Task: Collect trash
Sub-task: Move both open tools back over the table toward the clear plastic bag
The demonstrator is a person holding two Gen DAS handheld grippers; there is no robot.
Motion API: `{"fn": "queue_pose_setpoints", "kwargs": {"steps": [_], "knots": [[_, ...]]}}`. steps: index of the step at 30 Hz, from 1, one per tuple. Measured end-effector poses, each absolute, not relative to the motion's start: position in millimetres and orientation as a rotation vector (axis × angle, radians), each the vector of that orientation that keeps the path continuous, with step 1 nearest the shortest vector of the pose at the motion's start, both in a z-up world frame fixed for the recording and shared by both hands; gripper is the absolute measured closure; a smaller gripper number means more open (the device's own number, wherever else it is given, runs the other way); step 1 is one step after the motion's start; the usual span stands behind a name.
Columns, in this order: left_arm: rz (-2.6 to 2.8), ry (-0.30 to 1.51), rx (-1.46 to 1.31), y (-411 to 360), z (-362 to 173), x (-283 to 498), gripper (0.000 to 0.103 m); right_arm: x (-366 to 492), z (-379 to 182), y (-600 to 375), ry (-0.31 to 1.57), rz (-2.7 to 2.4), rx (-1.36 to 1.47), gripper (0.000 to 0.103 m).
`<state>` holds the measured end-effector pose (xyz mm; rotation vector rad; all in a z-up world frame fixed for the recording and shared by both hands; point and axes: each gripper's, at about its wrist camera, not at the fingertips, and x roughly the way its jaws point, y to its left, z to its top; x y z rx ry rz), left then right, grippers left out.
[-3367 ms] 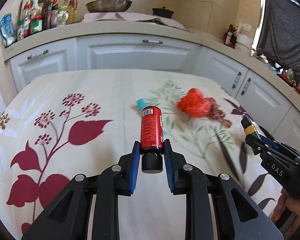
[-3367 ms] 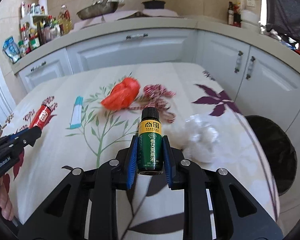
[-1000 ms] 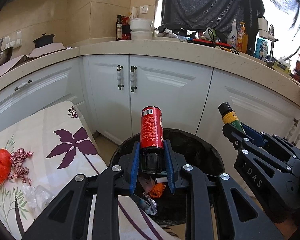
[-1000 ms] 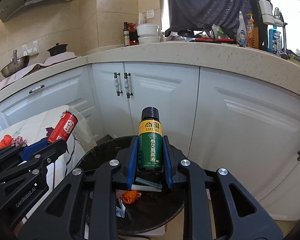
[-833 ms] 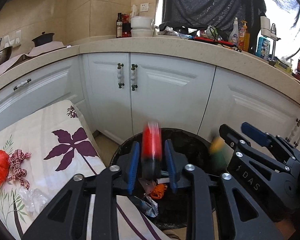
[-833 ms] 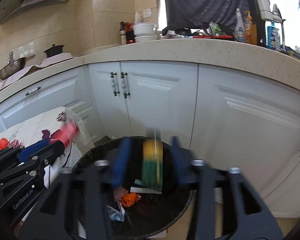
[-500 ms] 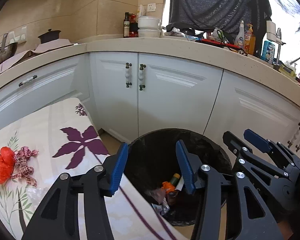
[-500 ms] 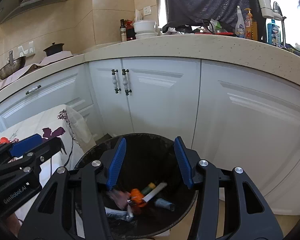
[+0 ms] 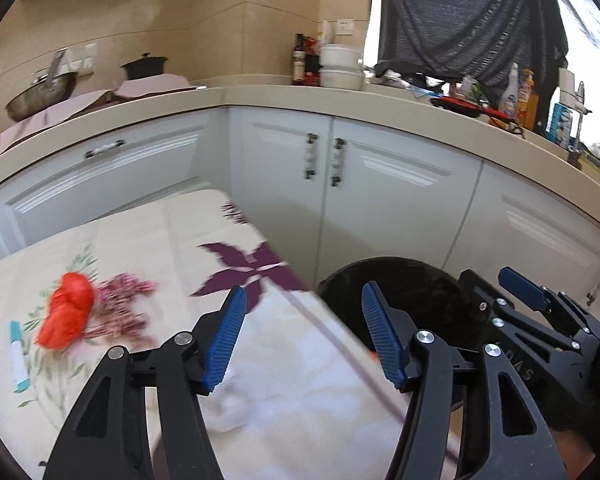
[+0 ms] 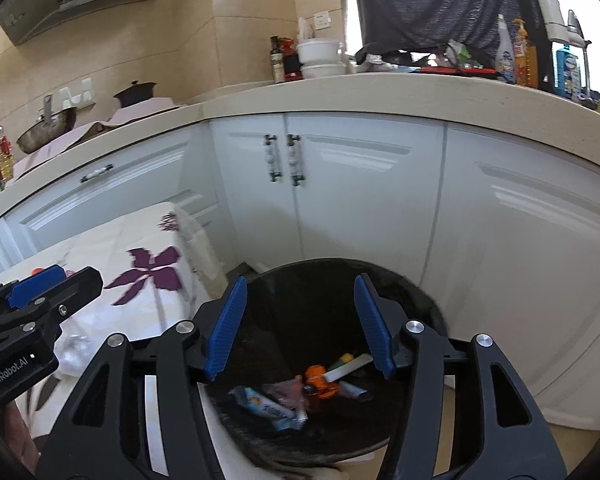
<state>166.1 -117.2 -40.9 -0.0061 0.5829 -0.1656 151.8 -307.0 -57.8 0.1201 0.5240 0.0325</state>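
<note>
My left gripper [image 9: 302, 334] is empty, its jaws still opening, above the table's right edge beside the black trash bin [image 9: 416, 280]. On the flowered tablecloth [image 9: 148, 248] lie a red crumpled bag [image 9: 66, 314], a red-checked ribbon [image 9: 122, 304], a blue-capped tube [image 9: 18, 356] and clear plastic wrap [image 9: 284, 364]. My right gripper [image 10: 300, 322] hangs over the bin [image 10: 428, 308], jaws opening with nothing between them. Several pieces of trash lie in the bin, among them an orange piece [image 10: 318, 378] and a wrapper [image 10: 266, 402]. The left gripper [image 10: 40, 292] shows at the left of the right wrist view.
White cabinets [image 10: 340, 184] stand close behind the bin under a beige counter [image 10: 380, 92] crowded with bottles and bowls. A wok [image 9: 40, 92] and a dark pot [image 9: 144, 66] sit on the far counter. The right gripper [image 9: 528, 300] shows at the right of the left wrist view.
Both grippers opened and dropped the red bottle and the green bottle into the bin. The left gripper has since swung left, back over the table; the right one stays above the bin.
</note>
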Motion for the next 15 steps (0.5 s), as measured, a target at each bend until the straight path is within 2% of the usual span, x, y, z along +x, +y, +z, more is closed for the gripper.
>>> {"fn": "queue_pose_setpoints", "kwargs": {"steps": [15], "knots": [[0.05,0.624,-0.06,-1.1,-53.5,127.5,0.042,141.1,-56.9,-209.8,0.571,0.22,0.077,0.049]]}}
